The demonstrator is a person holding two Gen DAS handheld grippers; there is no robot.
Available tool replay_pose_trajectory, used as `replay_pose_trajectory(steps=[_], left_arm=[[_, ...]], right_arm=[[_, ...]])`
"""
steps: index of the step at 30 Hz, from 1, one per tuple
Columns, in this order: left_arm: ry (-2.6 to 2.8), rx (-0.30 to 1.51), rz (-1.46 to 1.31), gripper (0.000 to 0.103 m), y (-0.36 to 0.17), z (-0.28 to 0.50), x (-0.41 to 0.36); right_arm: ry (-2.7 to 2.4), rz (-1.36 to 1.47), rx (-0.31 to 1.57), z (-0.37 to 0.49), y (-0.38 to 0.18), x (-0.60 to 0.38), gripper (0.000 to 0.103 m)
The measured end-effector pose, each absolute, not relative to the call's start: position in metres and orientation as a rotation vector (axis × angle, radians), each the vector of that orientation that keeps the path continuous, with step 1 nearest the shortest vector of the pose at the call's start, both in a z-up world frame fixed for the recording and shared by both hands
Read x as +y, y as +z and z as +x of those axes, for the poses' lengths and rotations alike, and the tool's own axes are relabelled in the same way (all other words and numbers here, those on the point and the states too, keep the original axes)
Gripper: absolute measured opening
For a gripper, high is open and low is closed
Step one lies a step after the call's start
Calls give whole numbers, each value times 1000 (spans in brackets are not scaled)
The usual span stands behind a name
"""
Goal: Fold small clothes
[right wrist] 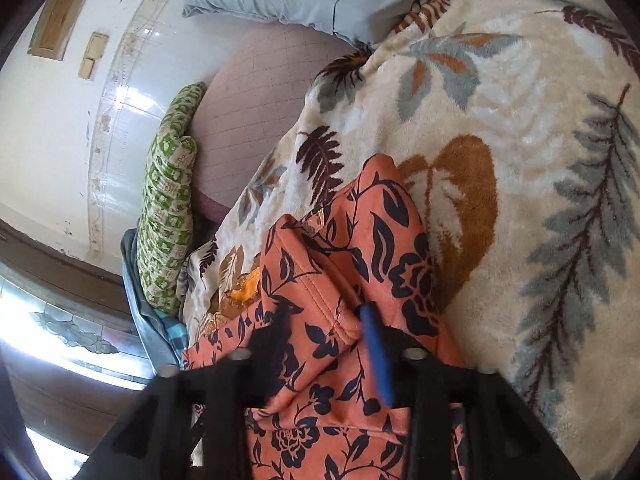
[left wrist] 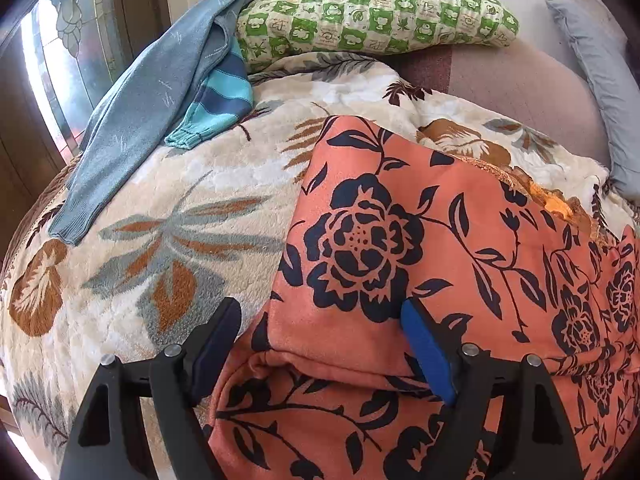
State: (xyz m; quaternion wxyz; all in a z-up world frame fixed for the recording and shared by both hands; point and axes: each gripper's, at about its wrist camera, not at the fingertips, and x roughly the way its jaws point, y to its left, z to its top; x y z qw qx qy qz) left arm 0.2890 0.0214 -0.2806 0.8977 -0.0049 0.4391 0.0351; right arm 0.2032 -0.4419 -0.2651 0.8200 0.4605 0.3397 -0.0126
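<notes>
My left claw (left wrist: 320,344) stands spread wide, its two fingers straddling a folded edge of the orange floral garment (left wrist: 400,240) without pinching it; the cloth lies between and ahead of the fingers, flat on the leaf-patterned blanket (left wrist: 160,240). Off to the claw's left and further ahead I see a grey-blue sweater (left wrist: 140,120) draped over the blanket, with a striped teal sleeve (left wrist: 218,100) just beside it. Straight beyond those sits a green checked pillow (left wrist: 376,12), and to the far right a pale grey pillow (left wrist: 600,80).

My right claw (right wrist: 320,328) is also spread; the garment (right wrist: 320,272) runs between its fingers, a hemmed fold bunched close against the blue pad (right wrist: 376,352), but I cannot see the pads pressing it. To this claw's right the blanket (right wrist: 520,160) stretches away.
</notes>
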Motion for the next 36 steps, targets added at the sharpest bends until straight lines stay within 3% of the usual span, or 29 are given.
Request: replay_pose_trajectory(steps=[2, 7, 10, 12, 13, 15, 17, 26, 30, 33, 36], left_arm=[[69, 911, -7, 83, -281, 290, 21], [57, 924, -9, 83, -283, 298, 20], [56, 925, -9, 83, -283, 303, 17], [57, 923, -4, 83, -283, 305, 15], [58, 921, 3, 83, -283, 306, 13], [59, 919, 7, 83, -283, 306, 13], [61, 921, 0, 83, -283, 307, 14], [92, 922, -9, 83, -280, 303, 16], [131, 866, 4, 83, -271, 296, 15], [127, 789, 1, 83, -256, 290, 14], [128, 831, 17, 83, -263, 298, 12]], right_arm=[[-30, 941, 654, 208, -257, -441, 85], [46, 912, 718, 239, -265, -433, 83], [57, 865, 779, 256, -271, -423, 75], [77, 859, 843, 266, -284, -417, 62], [76, 850, 868, 268, -288, -415, 51], [55, 802, 906, 267, -286, -410, 17], [68, 797, 929, 261, -278, -408, 5], [-123, 518, 939, 198, -237, -410, 5], [-116, 715, 897, 195, -249, -442, 8], [-46, 647, 808, 205, -230, -425, 8], [7, 612, 848, 227, -235, -398, 8]])
